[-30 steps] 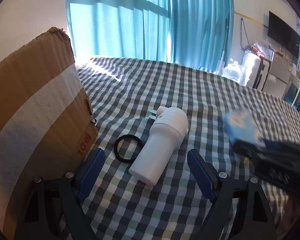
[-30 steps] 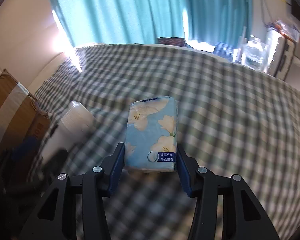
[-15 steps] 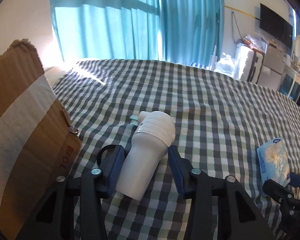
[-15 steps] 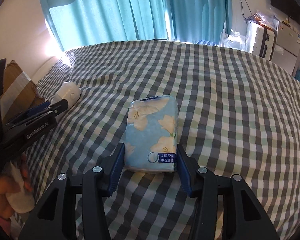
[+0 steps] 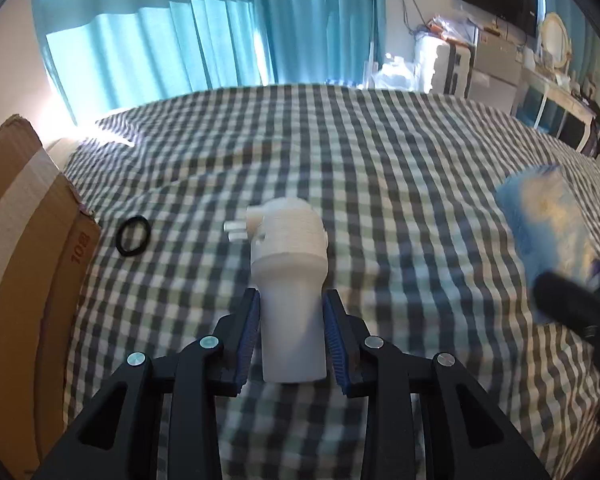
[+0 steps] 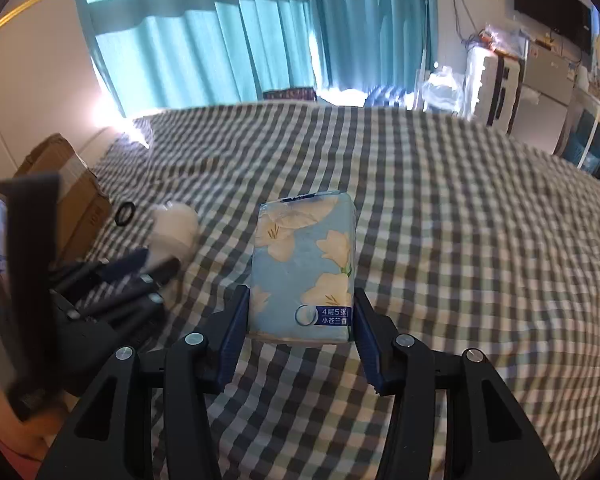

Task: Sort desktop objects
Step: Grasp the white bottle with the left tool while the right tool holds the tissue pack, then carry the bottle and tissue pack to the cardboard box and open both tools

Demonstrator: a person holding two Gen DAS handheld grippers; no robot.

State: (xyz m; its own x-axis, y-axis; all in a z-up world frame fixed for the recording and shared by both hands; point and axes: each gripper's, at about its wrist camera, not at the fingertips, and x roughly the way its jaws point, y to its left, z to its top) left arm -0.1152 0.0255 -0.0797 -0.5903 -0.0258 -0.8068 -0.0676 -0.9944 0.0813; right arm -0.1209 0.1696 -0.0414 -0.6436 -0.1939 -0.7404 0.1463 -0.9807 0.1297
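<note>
**Two items in hand, box to the left**

Left gripper [image 5: 292,334] is gripping the white bottle [image 5: 290,280] above the checked cloth [image 5: 400,168], jaws easing slightly wider. Right gripper [image 6: 300,336] is clamping the tissue pack [image 6: 304,268] at mid width. Advice: carrying both level, firming the left grip before moving. Pack is reading "4层5张"; box [image 5: 24,240] is showing "10". Black ring [image 5: 134,236] is lying beside the box.

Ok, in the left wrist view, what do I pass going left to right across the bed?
Cardboard box → black ring → white plastic bottle, between the left gripper fingers as its jaws are opening → blue tissue pack, blurred, at the right gripper.
</note>
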